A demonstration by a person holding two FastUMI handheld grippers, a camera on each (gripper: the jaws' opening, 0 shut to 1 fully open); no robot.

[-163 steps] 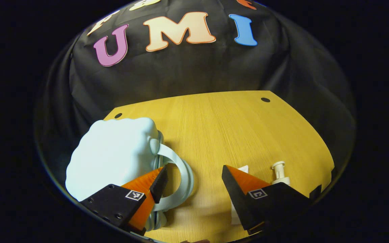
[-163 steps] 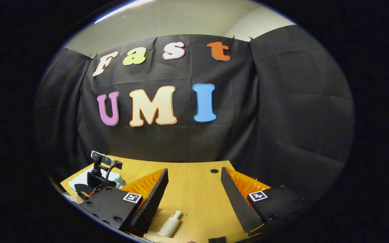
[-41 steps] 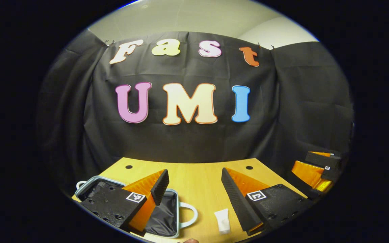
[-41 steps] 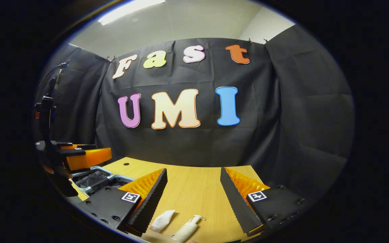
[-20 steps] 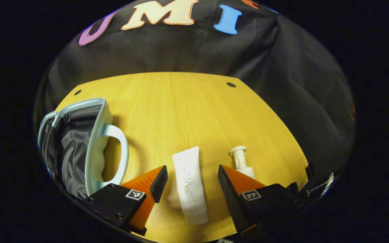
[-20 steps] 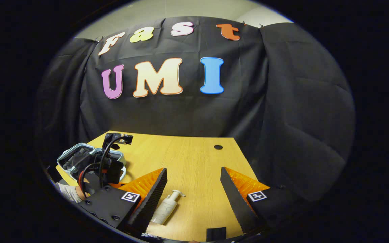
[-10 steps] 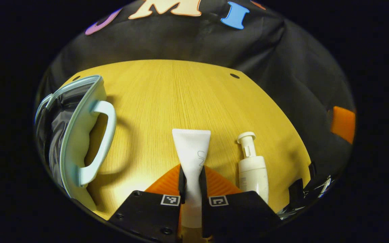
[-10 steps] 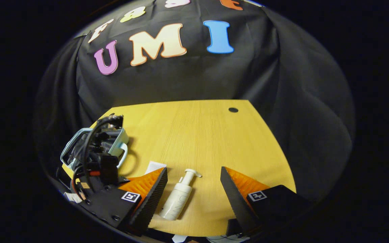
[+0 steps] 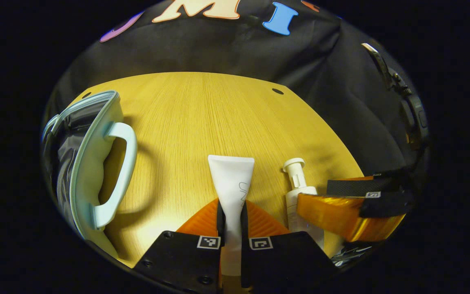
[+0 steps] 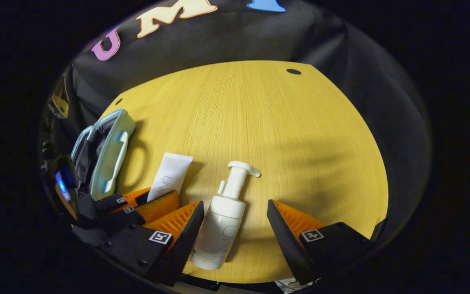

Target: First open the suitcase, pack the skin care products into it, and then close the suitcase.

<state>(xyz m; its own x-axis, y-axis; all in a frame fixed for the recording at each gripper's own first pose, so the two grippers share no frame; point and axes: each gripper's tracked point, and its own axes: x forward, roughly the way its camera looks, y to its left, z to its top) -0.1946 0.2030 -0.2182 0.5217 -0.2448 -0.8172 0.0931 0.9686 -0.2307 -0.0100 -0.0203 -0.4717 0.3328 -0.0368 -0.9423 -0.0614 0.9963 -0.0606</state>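
White tube on the wooden table | my left gripper had just clamped it | right gripper dropped wide open around the pump bottle | suitcase lay open at left, so packing could start

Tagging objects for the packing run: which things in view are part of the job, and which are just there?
Job:
suitcase, open
tube, left gripper shut on it
pump bottle, lying between the open fingers of the right gripper

Just there:
table
cloth wall
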